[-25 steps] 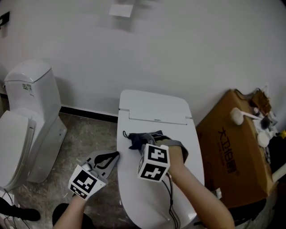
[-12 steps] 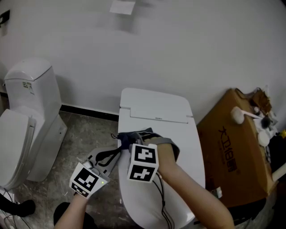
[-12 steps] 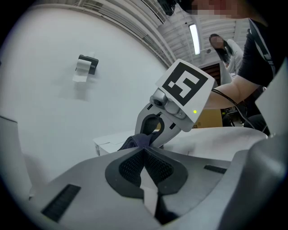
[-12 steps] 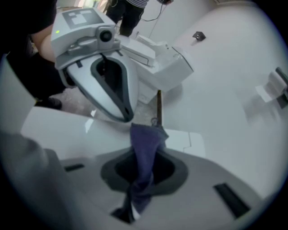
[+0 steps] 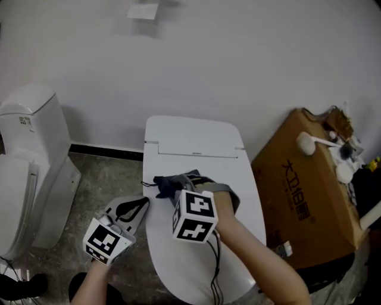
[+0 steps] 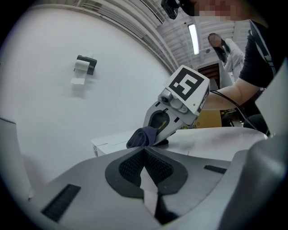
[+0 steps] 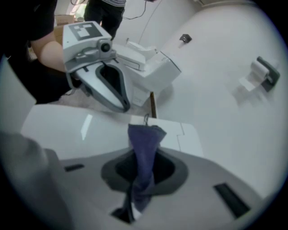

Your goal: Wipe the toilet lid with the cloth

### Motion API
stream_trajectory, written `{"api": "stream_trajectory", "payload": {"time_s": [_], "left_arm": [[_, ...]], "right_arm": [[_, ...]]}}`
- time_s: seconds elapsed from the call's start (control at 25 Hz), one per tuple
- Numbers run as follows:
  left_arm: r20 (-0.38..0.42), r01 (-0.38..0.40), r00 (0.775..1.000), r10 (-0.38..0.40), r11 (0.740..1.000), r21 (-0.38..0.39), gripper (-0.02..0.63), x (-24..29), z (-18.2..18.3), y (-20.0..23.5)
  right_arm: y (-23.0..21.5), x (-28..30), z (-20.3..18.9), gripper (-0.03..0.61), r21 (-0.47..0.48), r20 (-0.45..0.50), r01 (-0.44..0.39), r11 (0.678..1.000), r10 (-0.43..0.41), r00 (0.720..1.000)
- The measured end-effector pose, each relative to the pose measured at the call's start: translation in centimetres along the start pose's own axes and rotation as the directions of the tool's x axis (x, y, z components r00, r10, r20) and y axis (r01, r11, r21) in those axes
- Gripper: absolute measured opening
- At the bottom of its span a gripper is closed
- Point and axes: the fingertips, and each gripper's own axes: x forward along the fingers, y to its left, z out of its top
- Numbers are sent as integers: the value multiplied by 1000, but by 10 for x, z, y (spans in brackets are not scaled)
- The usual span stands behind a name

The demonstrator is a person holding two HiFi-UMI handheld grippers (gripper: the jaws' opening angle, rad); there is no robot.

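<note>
A white toilet with its lid (image 5: 196, 238) closed stands in the middle of the head view. A dark blue cloth (image 5: 168, 183) lies bunched on the lid, left of centre. My right gripper (image 5: 189, 180) is shut on the cloth, which in the right gripper view hangs as a blue strip (image 7: 144, 148) between the pads (image 7: 164, 168). My left gripper (image 5: 141, 204) hovers beside the toilet's left edge, over the floor. Its jaws meet in the left gripper view (image 6: 144, 152), with nothing between them. That view also shows the right gripper's marker cube (image 6: 186, 87) and the cloth (image 6: 141, 136).
A second white toilet (image 5: 36, 155) stands at the far left against the wall. A tilted cardboard box (image 5: 303, 190) with small items on top stands right of the toilet. A paper holder (image 5: 143, 11) hangs on the wall. The floor (image 5: 101, 184) is stone-patterned.
My right gripper dragged the cloth leftward across the lid, then slightly back. The left gripper stayed beside the toilet's left edge. The head view shifted a little.
</note>
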Motion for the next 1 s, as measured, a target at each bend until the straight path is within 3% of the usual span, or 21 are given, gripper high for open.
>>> {"api": "stream_trajectory", "payload": {"time_s": [0.16, 0.36, 0.64, 0.84, 1.0], "left_arm": [[1, 13, 1000, -13, 1000, 21, 15, 0, 2, -3], [12, 4, 1000, -3, 1000, -17, 15, -5, 6, -2], [19, -12, 1000, 12, 1000, -26, 15, -7, 8, 1], [32, -23, 999, 24, 999, -27, 15, -8, 15, 2], [27, -19, 999, 19, 1000, -23, 15, -5, 12, 2]], "right_arm": [[-14, -31, -52, 63, 85, -32, 44, 995, -42, 999], [-28, -75, -137, 63, 179, -128, 122, 976, -100, 987], [-20, -108, -238, 63, 227, -270, 177, 958, -113, 956], [-9, -122, -282, 63, 224, -339, 199, 954, -115, 934], [-1, -122, -295, 63, 232, -352, 189, 954, -99, 931]]}}
